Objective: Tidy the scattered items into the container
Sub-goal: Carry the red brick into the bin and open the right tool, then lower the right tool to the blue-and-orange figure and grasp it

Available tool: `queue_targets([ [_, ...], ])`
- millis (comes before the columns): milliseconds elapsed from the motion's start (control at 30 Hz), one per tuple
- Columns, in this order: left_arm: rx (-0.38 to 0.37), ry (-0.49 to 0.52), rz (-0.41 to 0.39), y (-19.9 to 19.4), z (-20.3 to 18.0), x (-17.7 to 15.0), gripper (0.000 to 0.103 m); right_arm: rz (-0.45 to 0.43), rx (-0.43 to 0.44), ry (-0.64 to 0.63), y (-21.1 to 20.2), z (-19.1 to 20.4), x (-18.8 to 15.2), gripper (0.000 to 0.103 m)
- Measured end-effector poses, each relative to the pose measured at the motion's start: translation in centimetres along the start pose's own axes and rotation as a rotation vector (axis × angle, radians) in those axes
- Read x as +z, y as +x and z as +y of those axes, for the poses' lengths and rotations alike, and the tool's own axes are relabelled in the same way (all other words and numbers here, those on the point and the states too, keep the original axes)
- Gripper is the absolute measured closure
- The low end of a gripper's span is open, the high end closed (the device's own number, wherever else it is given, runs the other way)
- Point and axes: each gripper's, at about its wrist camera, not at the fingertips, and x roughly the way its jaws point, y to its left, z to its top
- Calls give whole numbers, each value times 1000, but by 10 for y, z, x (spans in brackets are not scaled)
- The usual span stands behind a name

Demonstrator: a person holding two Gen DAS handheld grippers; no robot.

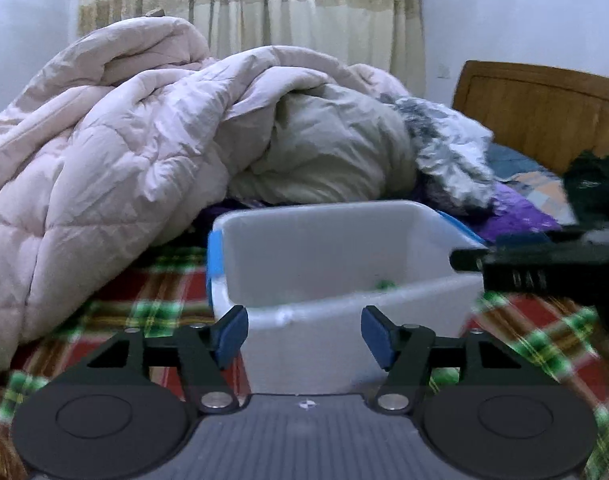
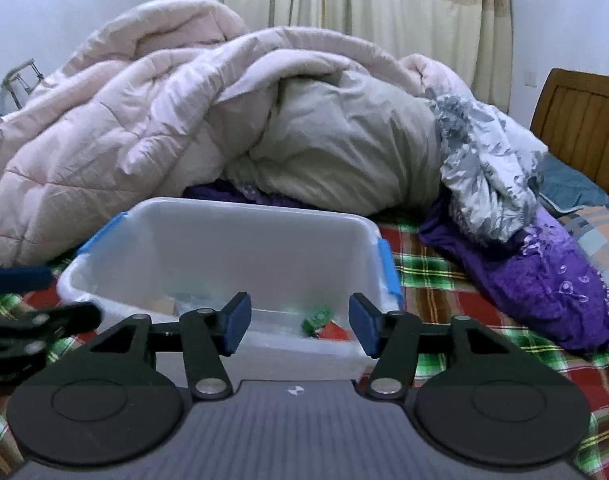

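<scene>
A translucent white plastic container [image 1: 324, 320] with blue side handles stands on a plaid bedspread; it also shows in the right wrist view [image 2: 264, 236]. Inside it lie a small green item [image 2: 316, 319] and some pale items I cannot make out. My left gripper [image 1: 304, 334] is open and empty, just in front of the container's near wall. My right gripper [image 2: 300, 326] is open and empty at the container's near rim. The right gripper shows at the right edge of the left wrist view [image 1: 544, 268]; the left gripper shows at the left edge of the right wrist view [image 2: 28, 332].
A heaped pink and beige quilt [image 2: 184, 112] lies right behind the container. Grey floral and purple cloth [image 2: 544, 272] lie to the right on the red and green plaid bedspread [image 2: 444, 276]. A wooden headboard [image 1: 544, 108] stands at far right, curtains behind.
</scene>
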Motion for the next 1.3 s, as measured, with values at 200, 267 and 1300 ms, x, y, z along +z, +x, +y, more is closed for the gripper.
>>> queue_targets([
  [200, -6, 64, 115, -17, -3, -53, 29, 19, 17, 62, -32, -15, -17, 44],
  [267, -1, 68, 155, -15, -6, -71, 29, 13, 12, 66, -42, -18, -25, 44],
  [1300, -98, 76, 284, 20, -27, -128, 69, 270, 180, -432, 2, 3, -128, 31],
])
